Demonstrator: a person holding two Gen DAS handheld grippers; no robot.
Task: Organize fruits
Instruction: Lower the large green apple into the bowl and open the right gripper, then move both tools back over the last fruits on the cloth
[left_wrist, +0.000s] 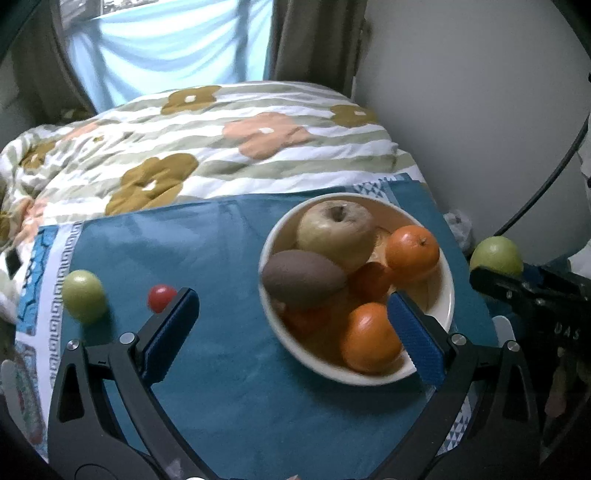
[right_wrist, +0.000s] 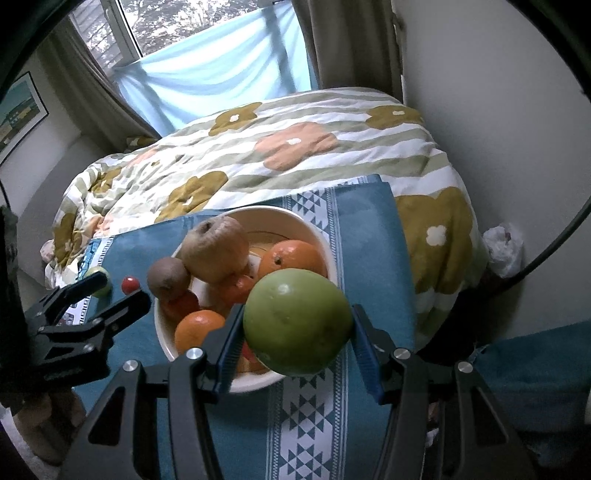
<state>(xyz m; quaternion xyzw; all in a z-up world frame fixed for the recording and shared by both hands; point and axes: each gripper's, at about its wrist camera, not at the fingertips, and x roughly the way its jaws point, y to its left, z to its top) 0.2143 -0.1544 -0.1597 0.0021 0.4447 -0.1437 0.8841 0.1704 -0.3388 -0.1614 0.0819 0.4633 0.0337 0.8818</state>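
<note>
A window (right_wrist: 122, 33) occupies the upper left of the right wrist frame, with tree branches visible outside, a pale blue cloth (right_wrist: 221, 77) hung across its lower part and a dull brown curtain (right_wrist: 351, 44) at its right edge. A plain off-white wall (right_wrist: 498, 110) fills the right side, and a framed picture (right_wrist: 18, 110) hangs at the far left. At centre frame, a bed carries a striped duvet (right_wrist: 295, 155) printed with ochre and peach flowers, lit by soft daylight.

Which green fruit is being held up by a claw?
The big green fruit gripped in the right claw, beside the bowl. The other green fruit lies free on the blue cloth near the little red one.
</note>
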